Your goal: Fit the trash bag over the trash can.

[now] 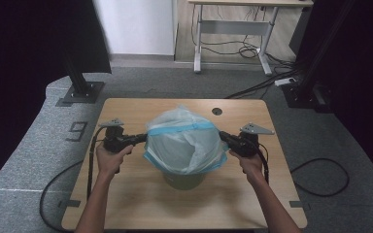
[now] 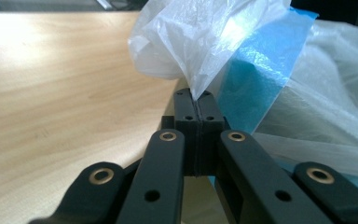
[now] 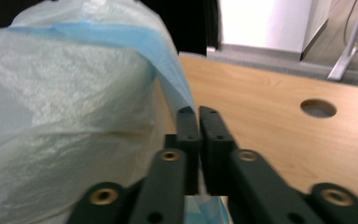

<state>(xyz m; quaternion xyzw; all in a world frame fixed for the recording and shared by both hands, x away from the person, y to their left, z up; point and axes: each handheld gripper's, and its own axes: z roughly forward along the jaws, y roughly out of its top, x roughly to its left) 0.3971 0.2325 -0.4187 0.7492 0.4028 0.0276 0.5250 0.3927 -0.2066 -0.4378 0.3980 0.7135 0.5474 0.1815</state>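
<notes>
Bin liner (image 1: 187,141), thin white plastic with a blue band, sits between the two claws, draped over a small bin (image 1: 183,179) on the counter (image 1: 126,194). Left claw (image 2: 196,99): jaws pressed together on a pinch of the white film, which fans up from the tips, blue band just to its right in the left gripper view. Right claw (image 3: 196,112): jaws nearly together with a thin slit showing between them; the blue edge of the liner runs down to the tips, but whether the pads bite it I cannot tell. From above, left claw (image 1: 138,139) and right claw (image 1: 223,136) meet the liner at opposite sides, at rim height.

Handling, my read: very light, limp, no stiffness, slick and crinkly, so it slips out of a shallow pinch and tears if yanked. Best hold is the doubled blue hem at the rim, gathered in a fold, not a single layer. Pull outward evenly on both sides; bin underneath looks light, may tip or drag.

Beyond the right claw: counter's round cable hole (image 3: 318,108).
</notes>
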